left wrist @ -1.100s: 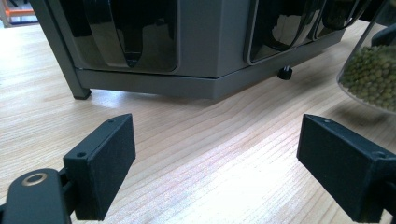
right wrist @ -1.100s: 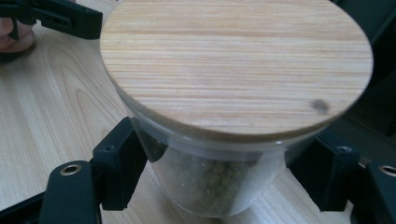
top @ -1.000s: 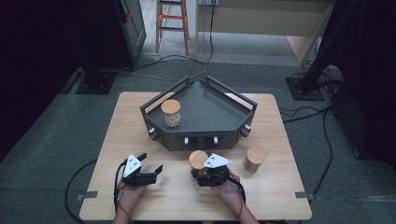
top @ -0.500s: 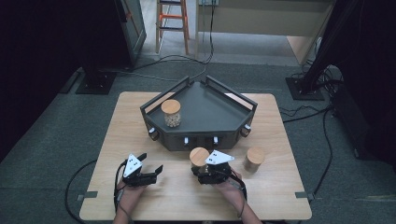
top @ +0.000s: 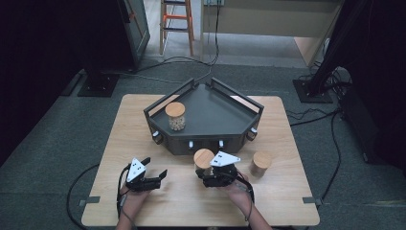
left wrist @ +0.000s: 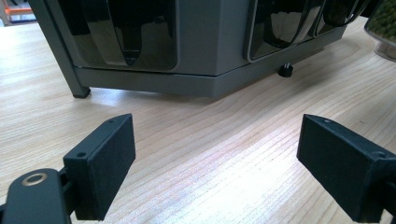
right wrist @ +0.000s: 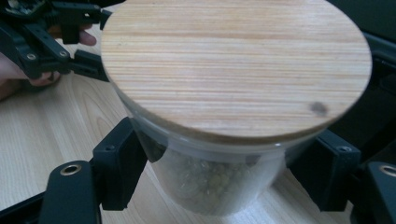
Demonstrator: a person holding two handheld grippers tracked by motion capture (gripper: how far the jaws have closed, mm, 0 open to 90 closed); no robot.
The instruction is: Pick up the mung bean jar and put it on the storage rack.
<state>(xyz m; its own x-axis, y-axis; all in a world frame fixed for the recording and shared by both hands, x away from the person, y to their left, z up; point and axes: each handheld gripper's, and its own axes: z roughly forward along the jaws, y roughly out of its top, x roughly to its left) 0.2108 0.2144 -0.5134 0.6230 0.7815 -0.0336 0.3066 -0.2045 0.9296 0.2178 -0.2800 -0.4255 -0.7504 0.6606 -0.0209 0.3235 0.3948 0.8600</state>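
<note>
Three jars with wooden lids share the scene, and we have one of them in our right hand-held gripper [top: 207, 168]. That held jar [right wrist: 219, 140] sits between the two black jaws, which press on its clear glass wall just under the lid; greenish grains fill its lower part. In the high view the held jar [top: 203, 158] stands at the near edge of the dark tray [top: 218, 120], in front of the row of small knobs, over the wooden surface [top: 191, 201].

Our left hand-held gripper [top: 154, 175] rests low on the surface, well apart from the held jar, with its jaws spread wide and nothing between them. In the left gripper view we look past those open jaws at bare wood grain and at the grey front wall of the tray [left wrist: 201, 42] a little way beyond.

A second jar [top: 175, 115], holding pale round pieces, stands upright inside the tray toward its left side. A third jar [top: 261, 163] stands on the surface just to the right of our right hand [top: 234, 189], near the tray's right corner.
</note>
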